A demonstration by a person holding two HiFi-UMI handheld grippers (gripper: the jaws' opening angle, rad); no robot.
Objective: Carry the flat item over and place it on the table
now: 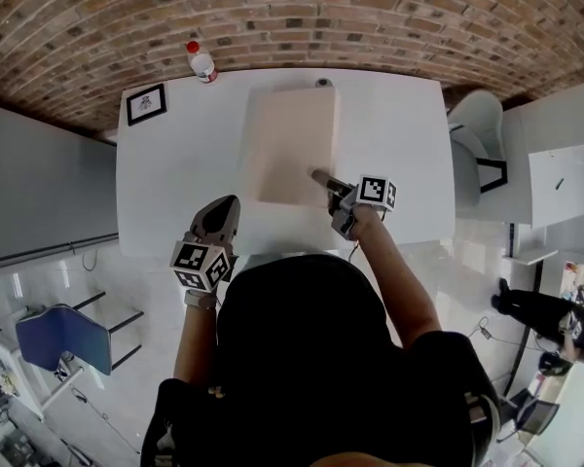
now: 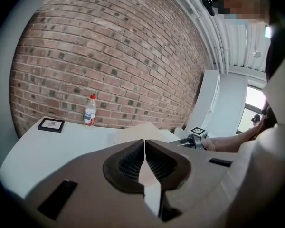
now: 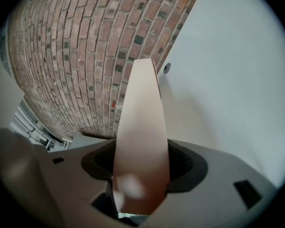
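My right tool (image 1: 323, 179) is clamped on the flat item (image 1: 290, 144), a pale board, near its nearer right corner; in the right gripper view the board runs edge-on between the jaws and fills the gap, so I judge the grip firm; my left tool (image 1: 220, 217) has its jaws together with nothing in them, and it hangs by the front edge of the surface (image 1: 175, 183); the board is over the middle of the white surface, its far end reaching toward the brick wall; whether it already rests flat or hangs just above I cannot tell from these views.

The step in hand looks like the set-down; to do it well I would keep the board level, lower the far edge first so it doesn't slap, then let the near corner settle before loosening the jaws; I would draw the tool straight back along the board's plane so it isn't dragged; the bottle (image 1: 201, 62) and the framed picture (image 1: 146, 103) stand well apart, so no crowding.
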